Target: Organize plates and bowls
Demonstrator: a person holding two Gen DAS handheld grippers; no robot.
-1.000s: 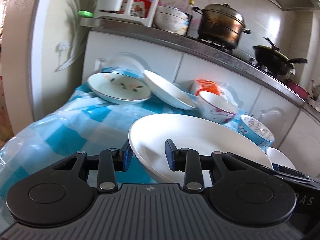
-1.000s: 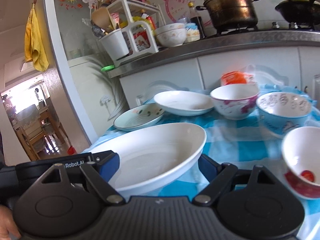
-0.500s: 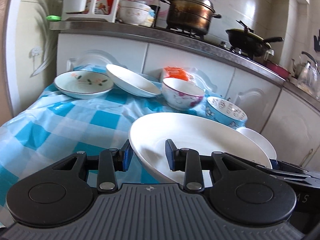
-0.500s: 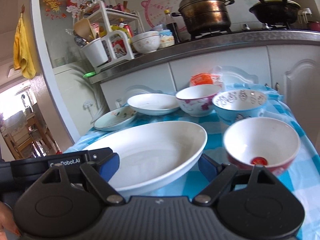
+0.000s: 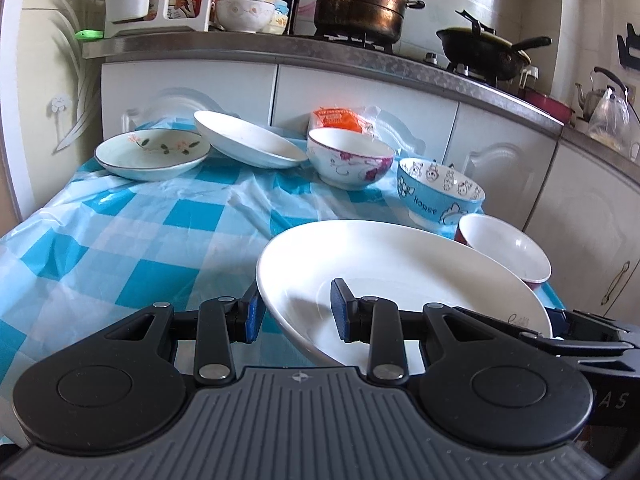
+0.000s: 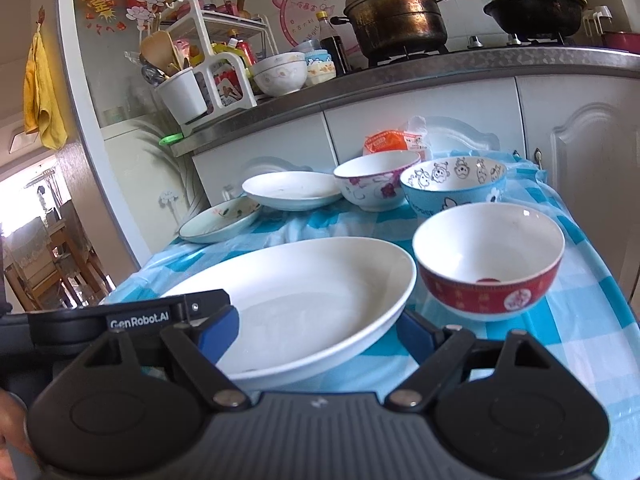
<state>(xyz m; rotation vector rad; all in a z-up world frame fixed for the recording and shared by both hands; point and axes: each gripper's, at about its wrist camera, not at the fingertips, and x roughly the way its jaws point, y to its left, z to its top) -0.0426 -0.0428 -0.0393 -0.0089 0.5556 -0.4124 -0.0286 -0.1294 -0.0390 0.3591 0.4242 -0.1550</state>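
Note:
A large white plate [image 5: 404, 276] is held above the blue checked tablecloth [image 5: 132, 240]. My left gripper [image 5: 296, 312] is shut on the plate's near rim. My right gripper [image 6: 320, 332] stands wide around the plate's [image 6: 304, 300] edge, its fingers [image 6: 416, 336] apart and not clearly pressing it. On the table stand a red bowl [image 6: 488, 260], a blue cartoon bowl [image 6: 452, 184], a white bowl with purple flowers [image 6: 376, 184], a plain white plate [image 6: 292, 190] and a flowered plate [image 6: 220, 220].
White cabinets [image 5: 360, 92] and a counter with a big pot [image 5: 360, 0], a wok [image 5: 484, 52], a utensil rack [image 6: 200, 76] and stacked bowls [image 6: 280, 74] stand behind the table. An orange packet [image 5: 336, 118] lies at the table's back. A doorway [image 6: 36, 240] opens at left.
Both grippers and the large plate have swung right and back from the table. The red bowl has come fully into view beside the plate.

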